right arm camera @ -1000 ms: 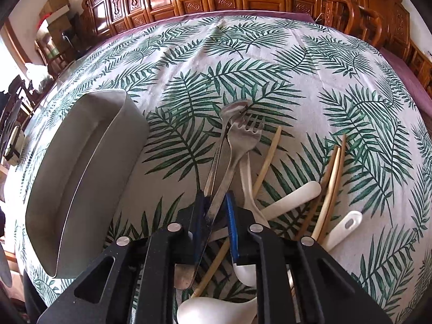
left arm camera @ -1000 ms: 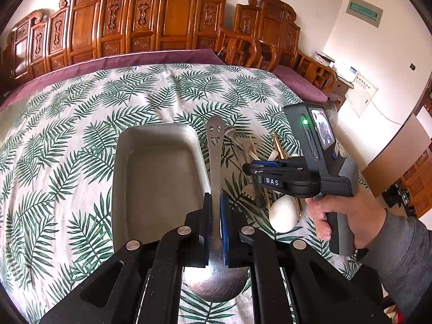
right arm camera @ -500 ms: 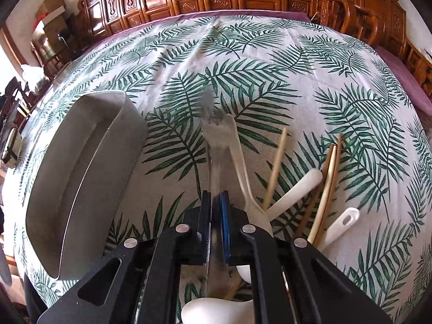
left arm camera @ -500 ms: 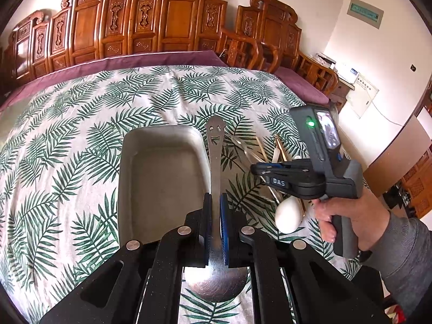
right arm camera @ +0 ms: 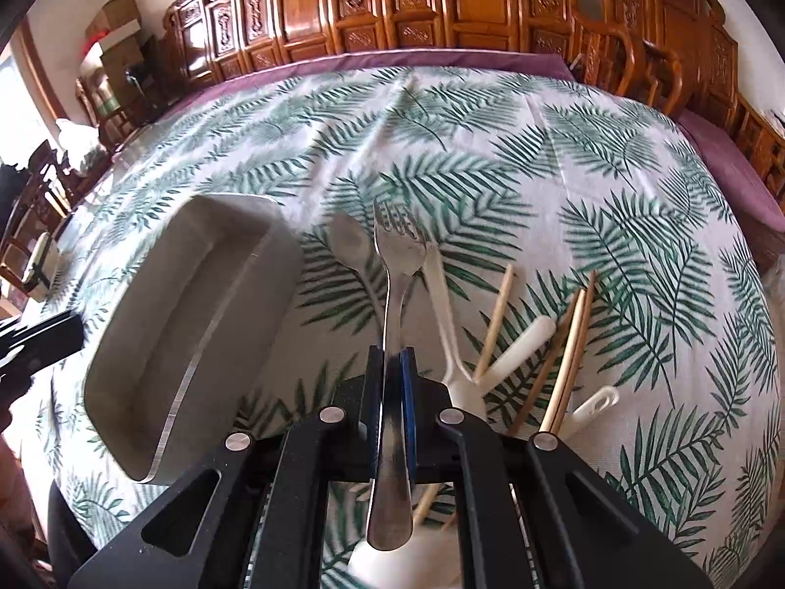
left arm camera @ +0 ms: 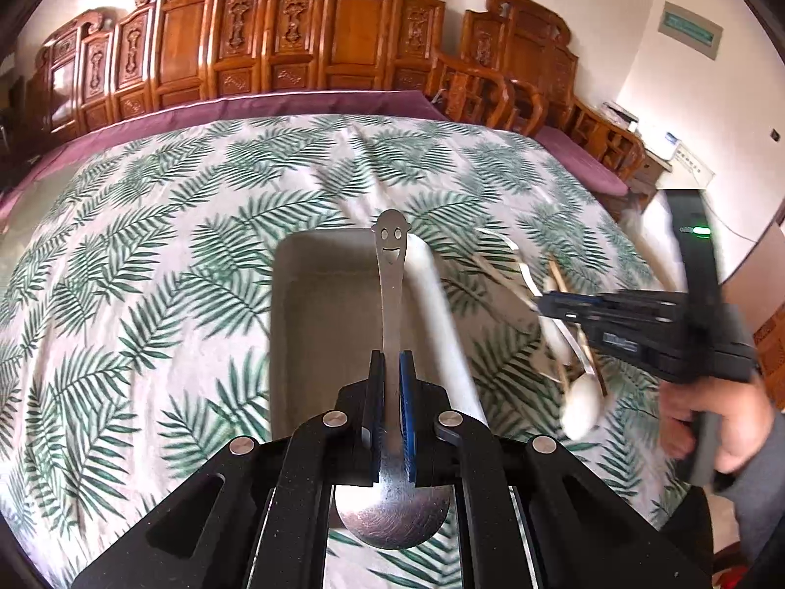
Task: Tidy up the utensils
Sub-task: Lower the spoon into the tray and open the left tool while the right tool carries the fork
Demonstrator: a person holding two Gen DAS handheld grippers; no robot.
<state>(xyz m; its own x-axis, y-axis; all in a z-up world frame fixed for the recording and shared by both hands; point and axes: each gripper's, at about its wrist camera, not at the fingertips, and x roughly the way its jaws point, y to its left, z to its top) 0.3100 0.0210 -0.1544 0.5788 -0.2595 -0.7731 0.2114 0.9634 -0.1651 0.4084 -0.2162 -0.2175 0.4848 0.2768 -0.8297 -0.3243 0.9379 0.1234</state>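
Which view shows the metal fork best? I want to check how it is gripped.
The right wrist view: the fork runs sharp from tines to handle, clamped in the right hand-held gripper. The left wrist view shows it only as a motion-blurred streak at that gripper's tip.

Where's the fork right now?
The fork is clamped in the right gripper, tines pointing away, lifted above the tablecloth between the grey tray and the chopsticks.
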